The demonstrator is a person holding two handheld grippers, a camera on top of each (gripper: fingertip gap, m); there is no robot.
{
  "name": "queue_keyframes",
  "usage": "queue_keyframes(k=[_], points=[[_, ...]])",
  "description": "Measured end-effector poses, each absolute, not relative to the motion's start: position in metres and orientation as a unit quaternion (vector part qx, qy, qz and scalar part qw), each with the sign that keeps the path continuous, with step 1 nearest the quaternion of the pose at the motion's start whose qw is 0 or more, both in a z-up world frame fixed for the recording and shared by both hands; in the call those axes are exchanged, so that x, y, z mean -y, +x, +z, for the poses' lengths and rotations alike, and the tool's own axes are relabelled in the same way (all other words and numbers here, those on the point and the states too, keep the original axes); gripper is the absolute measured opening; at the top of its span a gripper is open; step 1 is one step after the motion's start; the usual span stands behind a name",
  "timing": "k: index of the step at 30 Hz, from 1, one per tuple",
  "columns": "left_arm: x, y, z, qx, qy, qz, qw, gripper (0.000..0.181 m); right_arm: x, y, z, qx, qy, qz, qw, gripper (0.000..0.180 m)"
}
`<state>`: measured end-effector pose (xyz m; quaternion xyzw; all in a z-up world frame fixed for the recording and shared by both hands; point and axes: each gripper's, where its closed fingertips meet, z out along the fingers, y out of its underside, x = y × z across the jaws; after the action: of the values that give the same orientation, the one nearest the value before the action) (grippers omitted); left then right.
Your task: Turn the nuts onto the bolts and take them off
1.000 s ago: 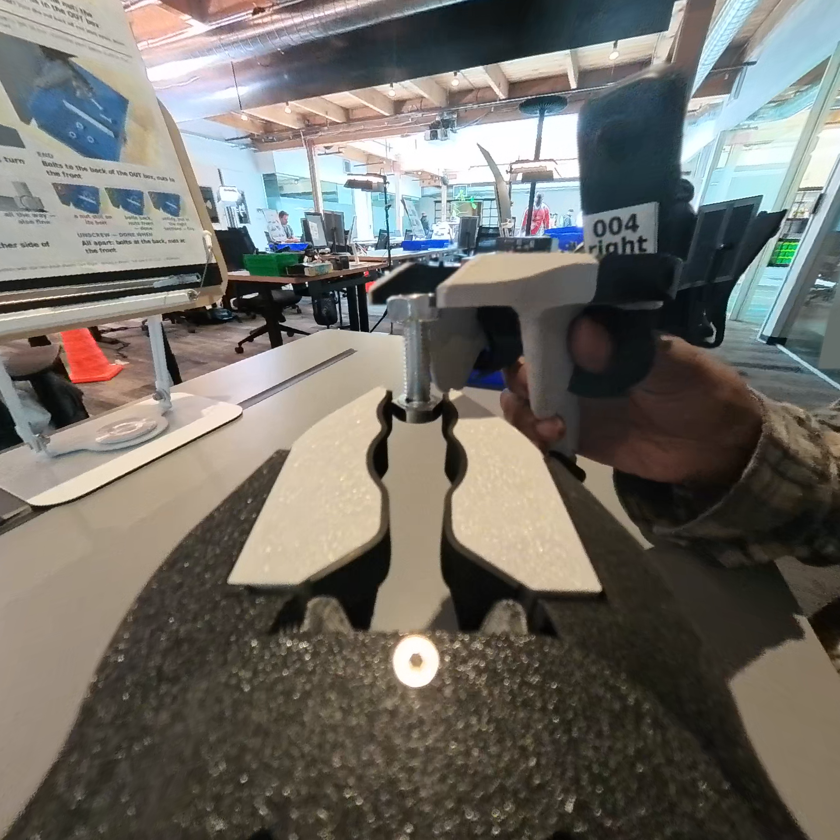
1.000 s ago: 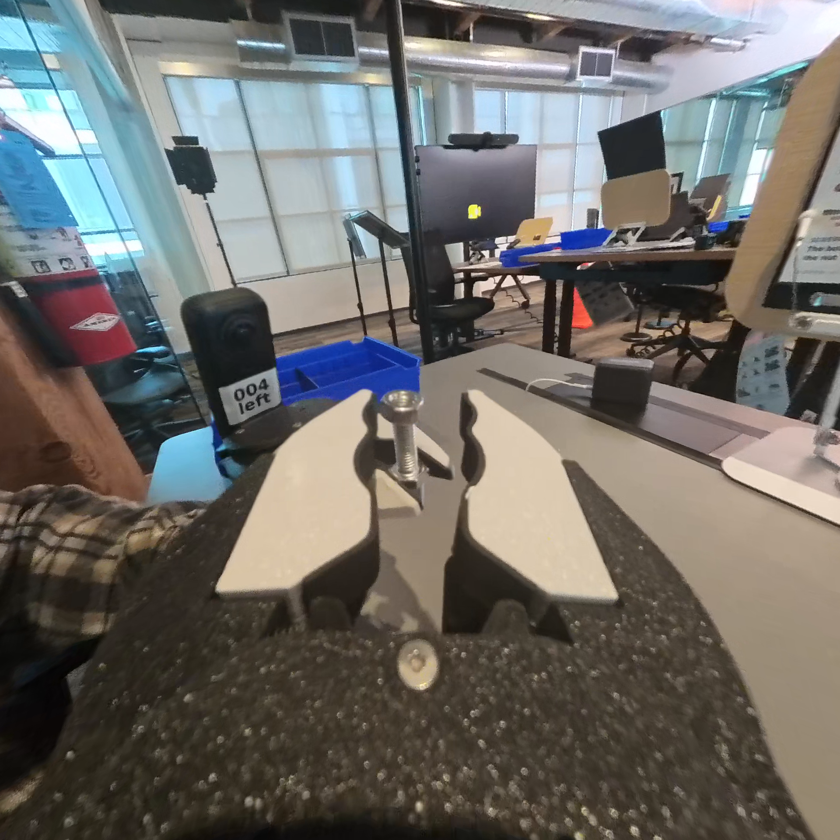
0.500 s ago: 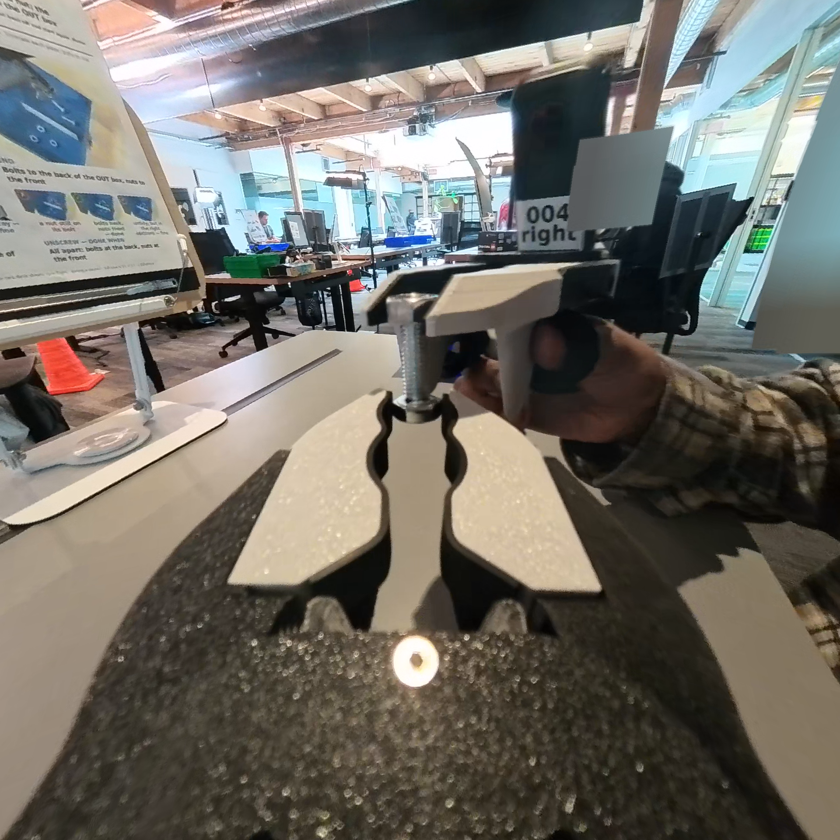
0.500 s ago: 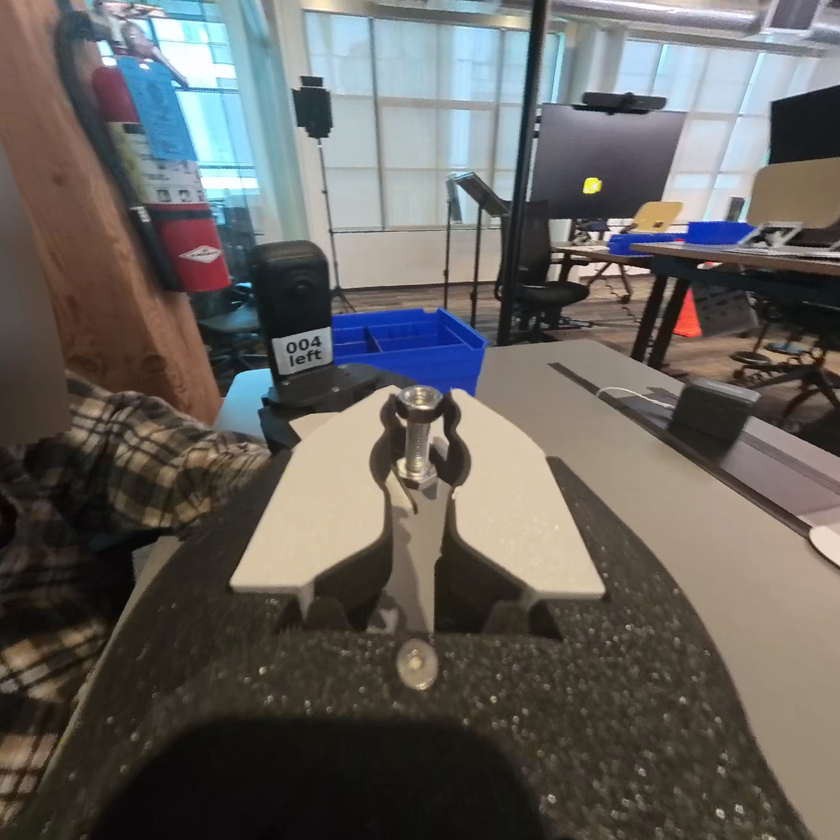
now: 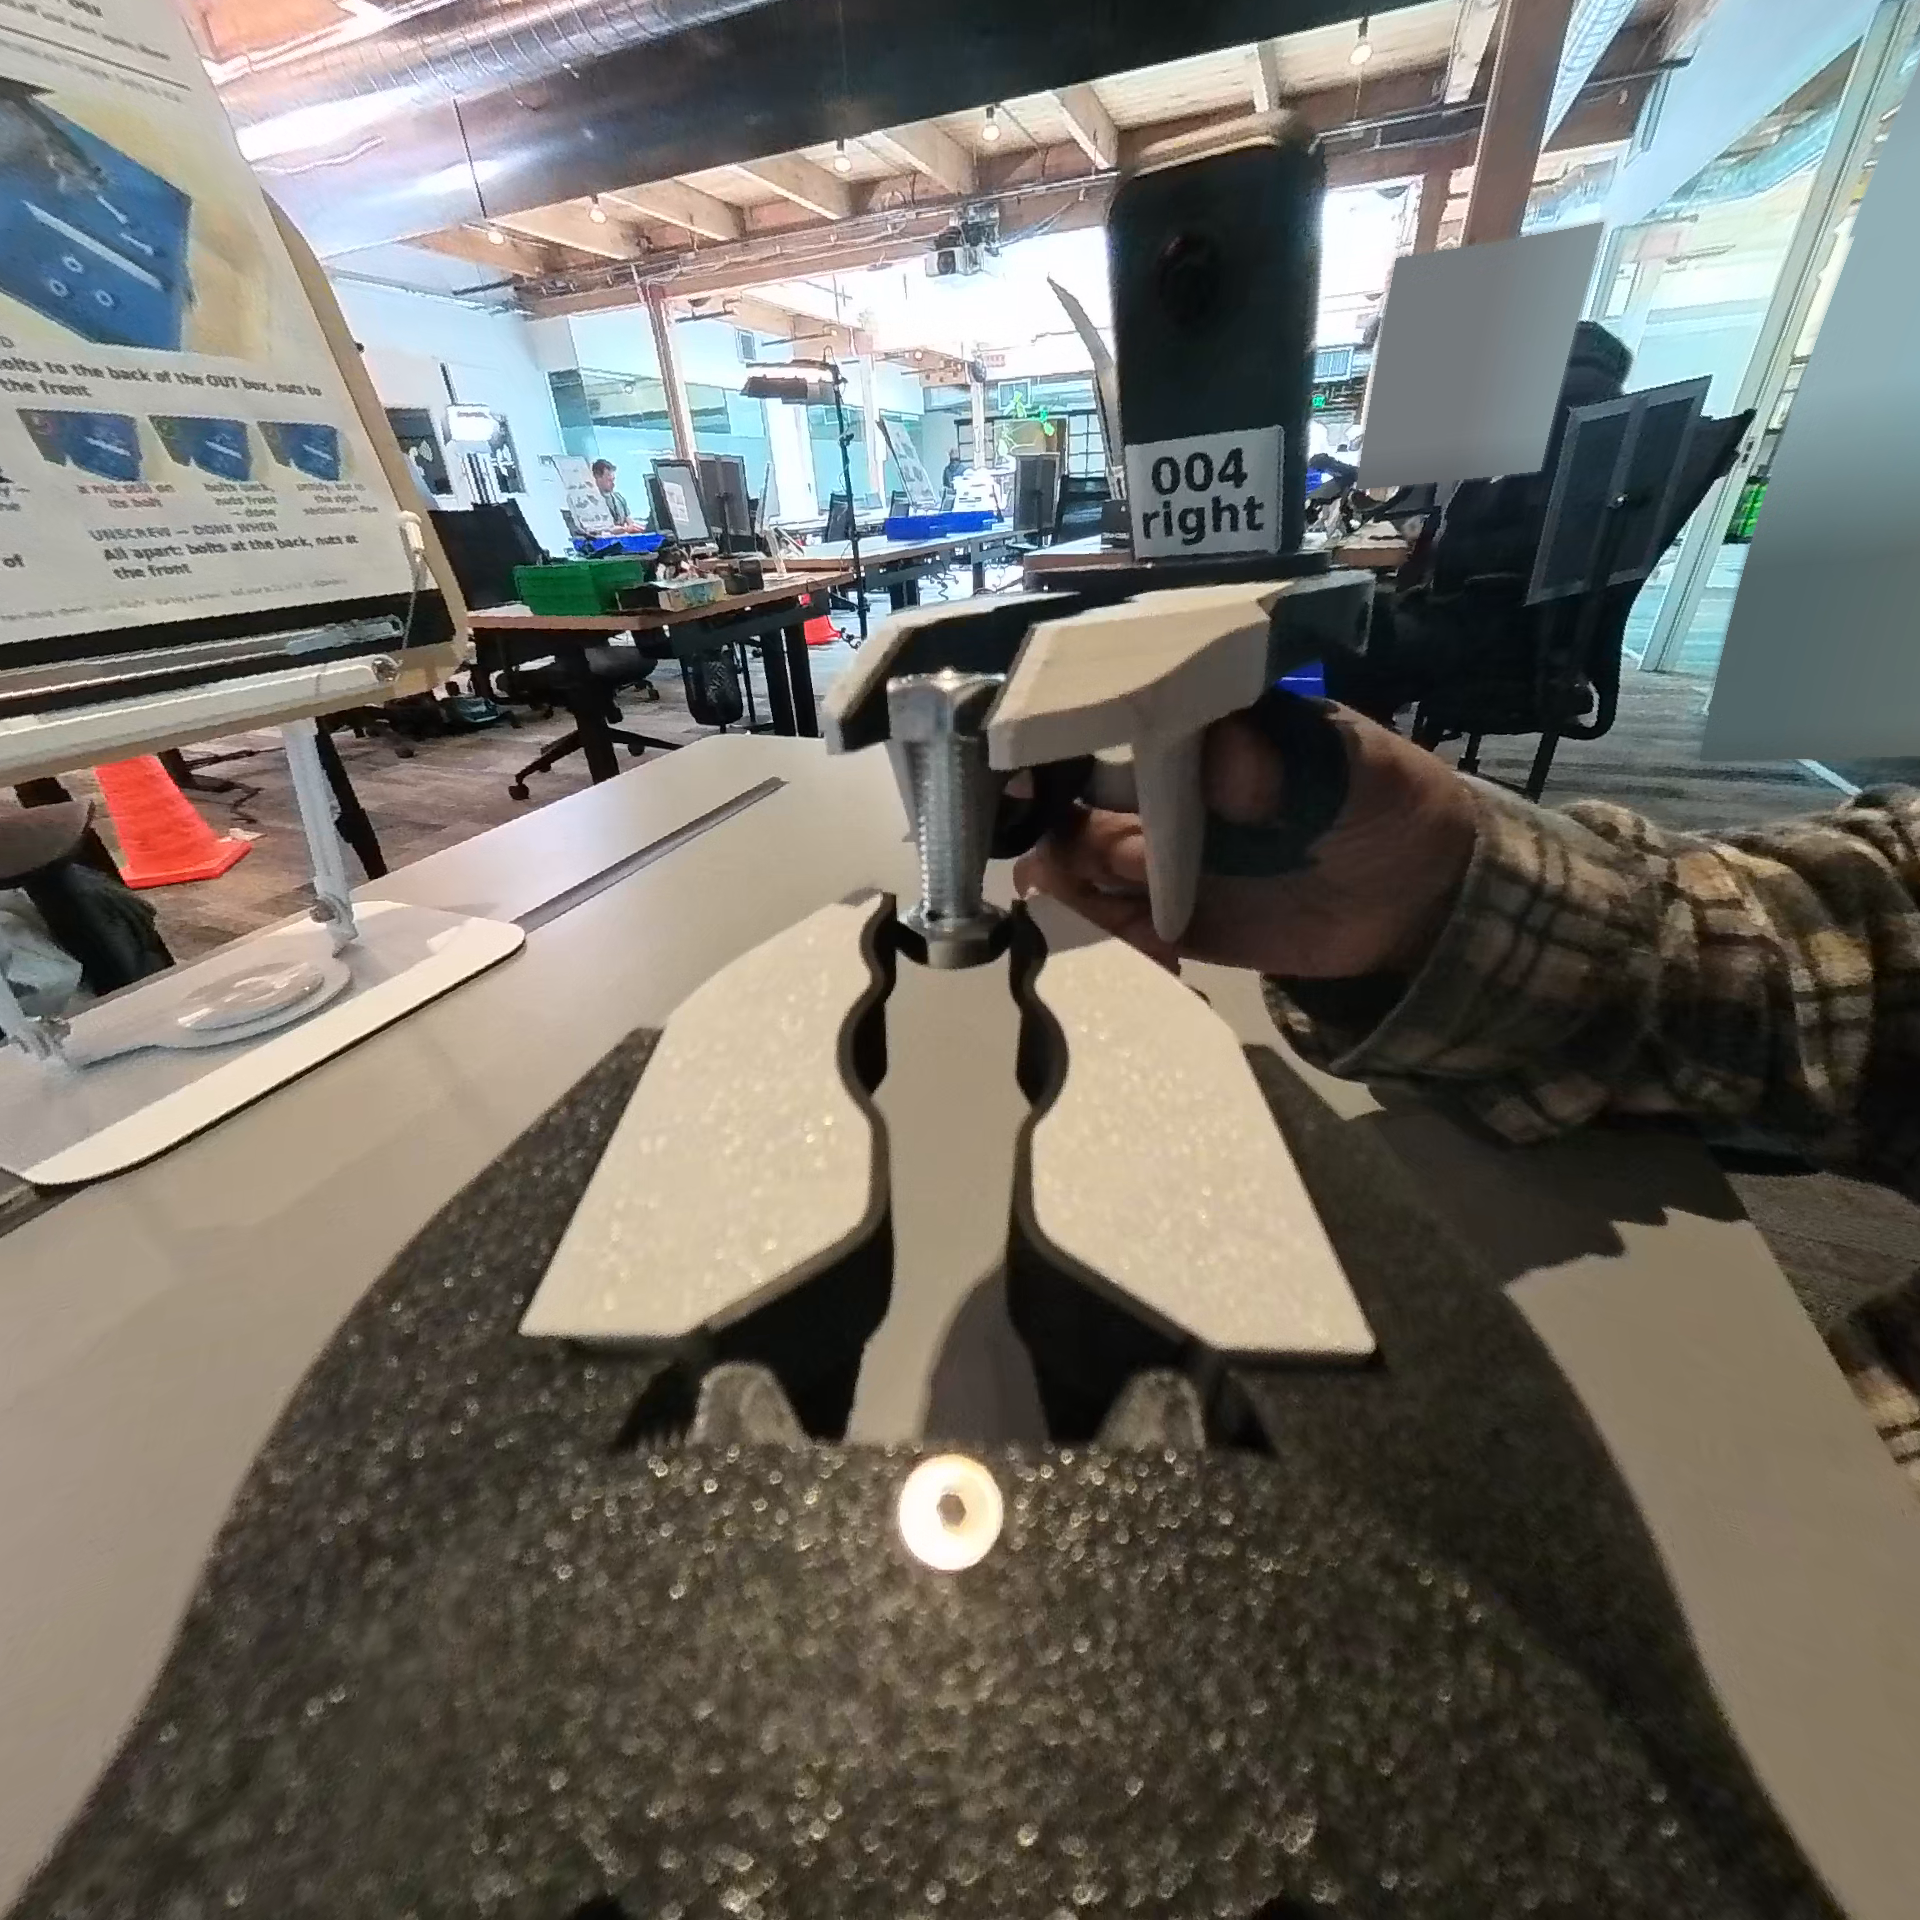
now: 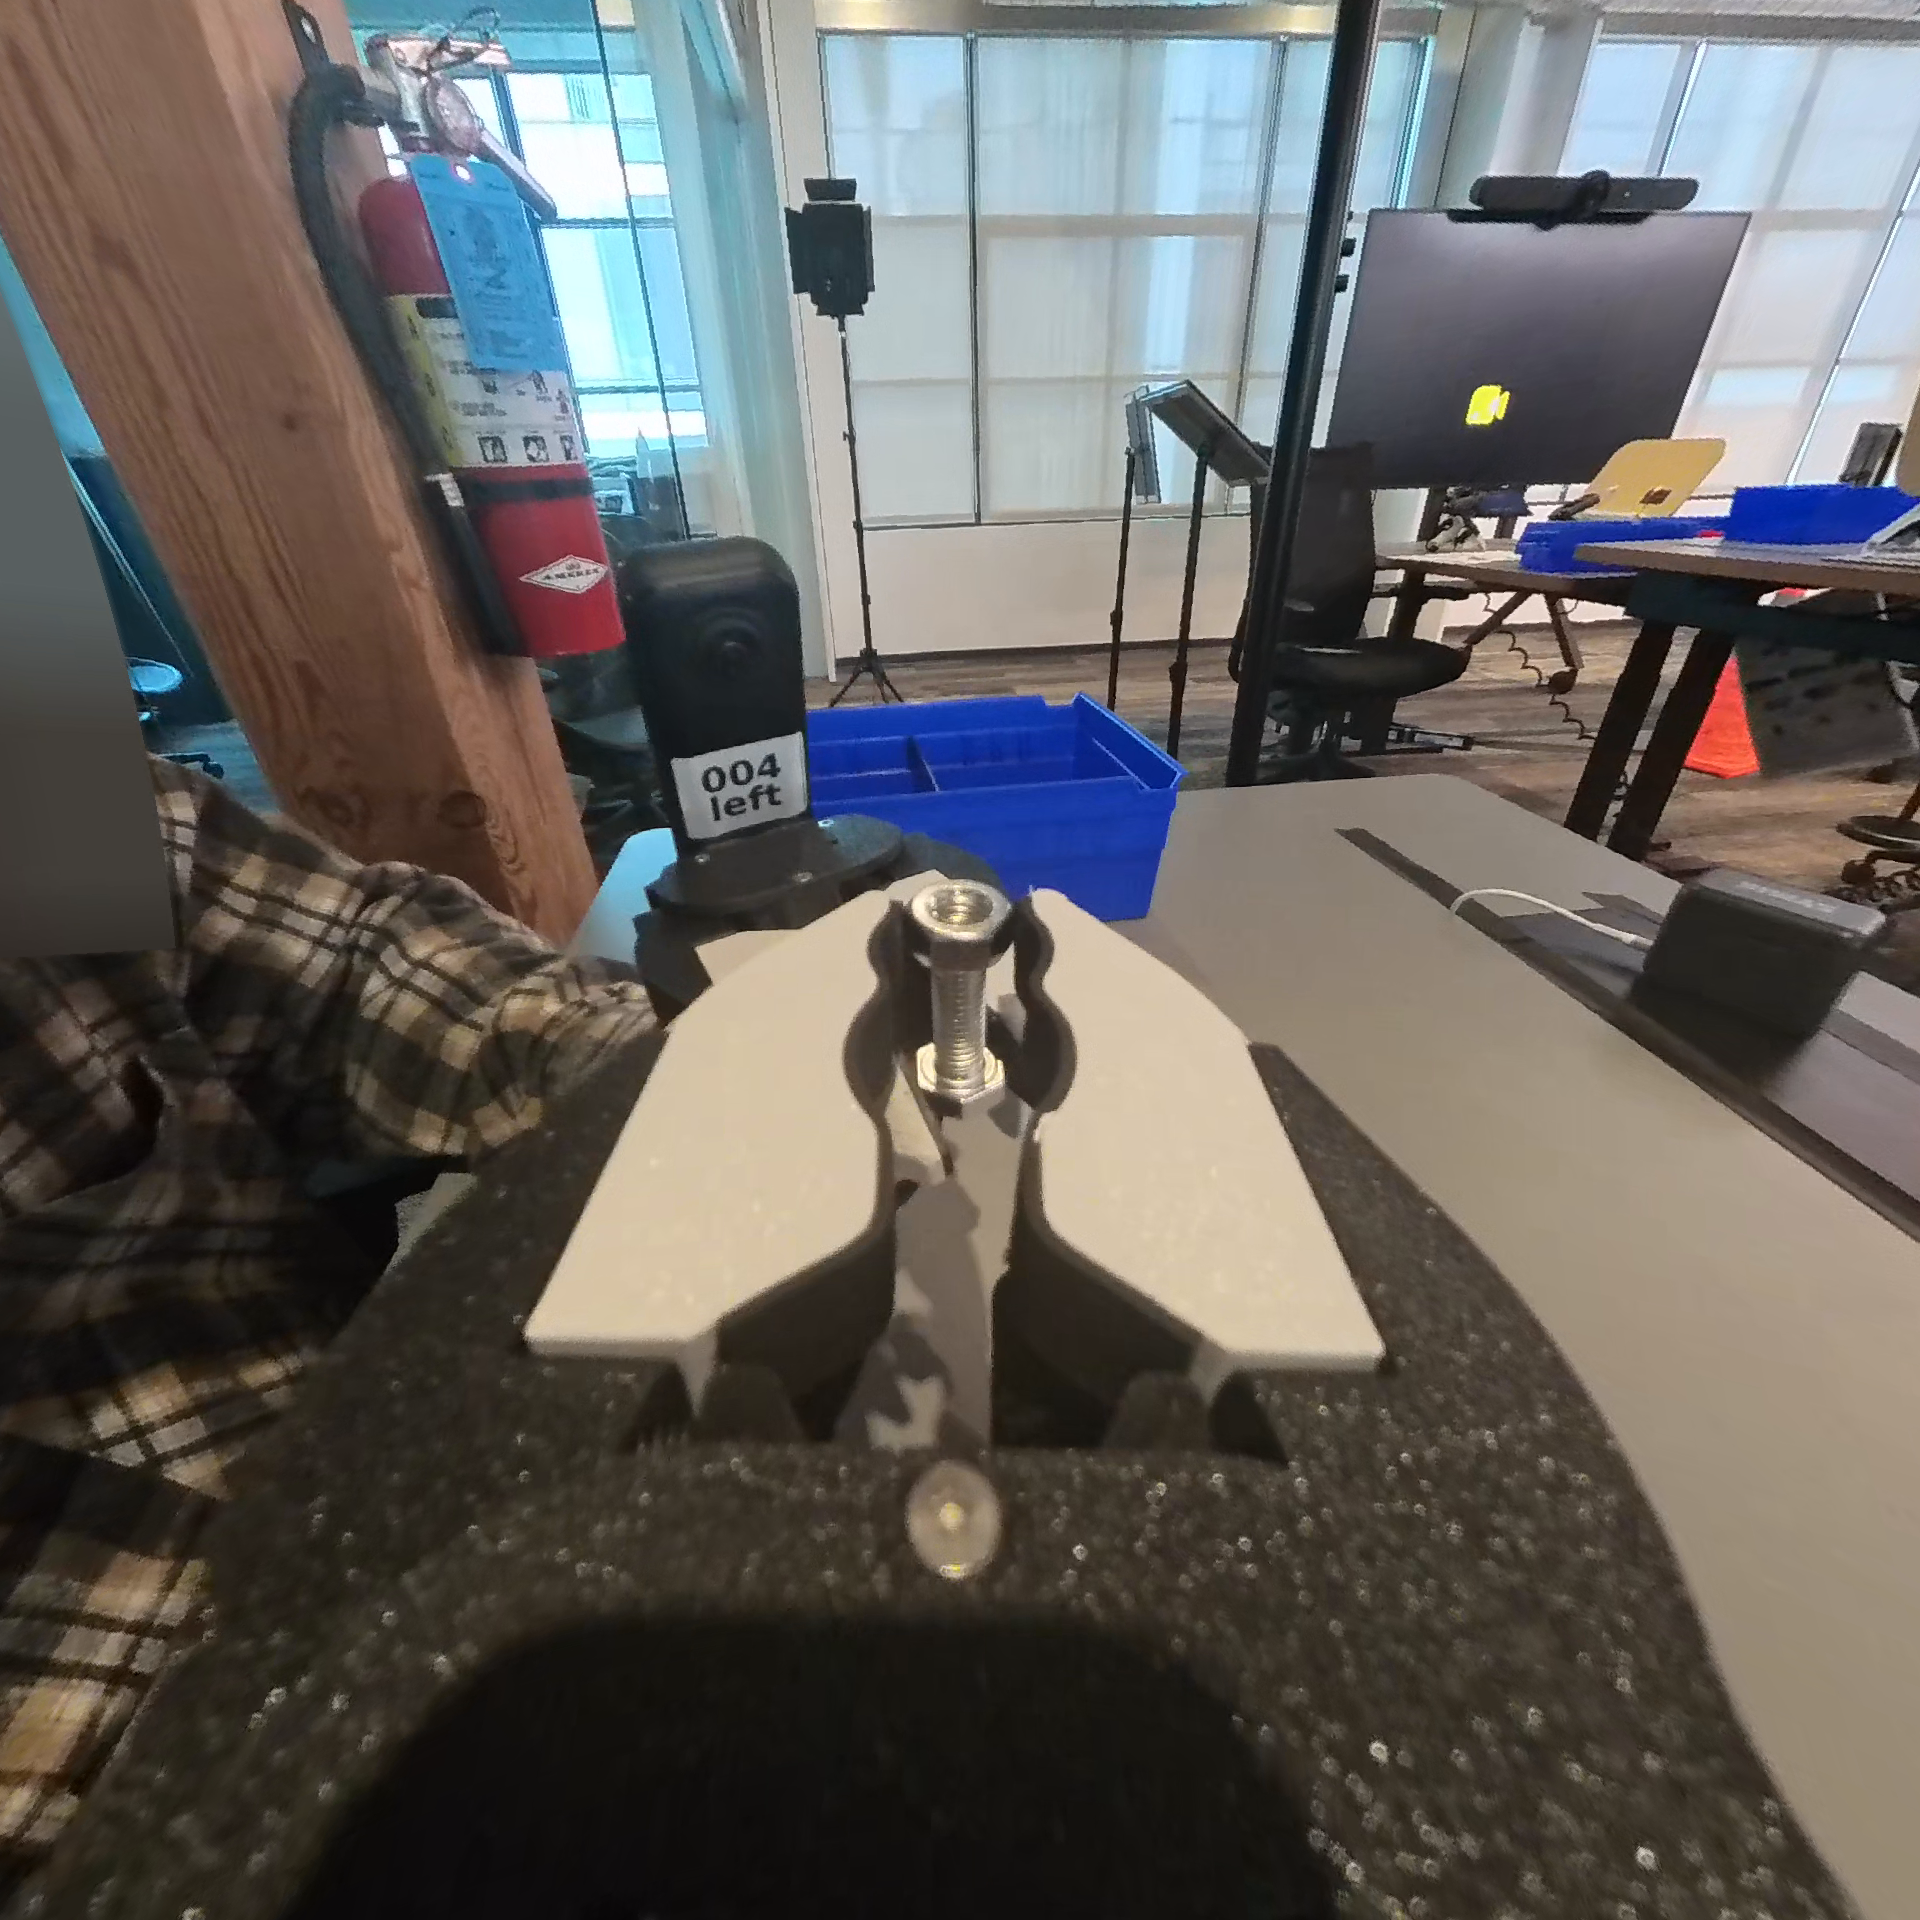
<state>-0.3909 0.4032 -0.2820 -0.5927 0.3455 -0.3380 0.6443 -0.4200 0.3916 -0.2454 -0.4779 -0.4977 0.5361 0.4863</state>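
Observation:
A silver bolt [image 5: 943, 810] stands upright above the grey table [image 5: 312, 1247], with a nut [image 5: 951, 940] at the lower end of its thread. My left gripper [image 5: 951, 930] is shut on the nut. My right gripper [image 6: 961, 920] is shut on the bolt's head [image 6: 961, 914] from above; its threaded shank [image 6: 956, 1008] runs down to the nut [image 6: 958, 1075]. In the left wrist view the right gripper [image 5: 935, 681] comes in from the right, held by a hand [image 5: 1299, 831] in a plaid sleeve.
An instruction board on a stand [image 5: 156, 364] with a white base [image 5: 260, 997] is at the left of the table. A blue divided bin [image 6: 997, 790] sits at the table's far end. A small black box with a cable [image 6: 1745, 966] lies to the right. Left tips to right tips: about 4 centimetres.
My right gripper went from open around the bolt's head to shut on it, then swung round the bolt's axis. My left gripper kept its hold on the nut.

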Motion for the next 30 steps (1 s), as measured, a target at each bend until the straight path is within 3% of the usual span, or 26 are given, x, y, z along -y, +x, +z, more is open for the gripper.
queue_keyframes(k=[10, 19, 30], points=[[-0.402, -0.39, -0.28, -0.346, -0.588, -0.343, 0.646, 0.02, -0.391, -0.422, -0.245, 0.501, -0.48, 0.53, 0.488, 0.023], [-0.398, -0.392, -0.273, -0.34, -0.574, -0.366, 0.649, 0.02, -0.405, -0.41, -0.234, 0.439, -0.484, 0.56, 0.509, 0.057], [-0.395, -0.392, -0.269, -0.342, -0.563, -0.373, 0.653, 0.02, -0.405, -0.406, -0.229, 0.451, -0.467, 0.566, 0.508, 0.055]])
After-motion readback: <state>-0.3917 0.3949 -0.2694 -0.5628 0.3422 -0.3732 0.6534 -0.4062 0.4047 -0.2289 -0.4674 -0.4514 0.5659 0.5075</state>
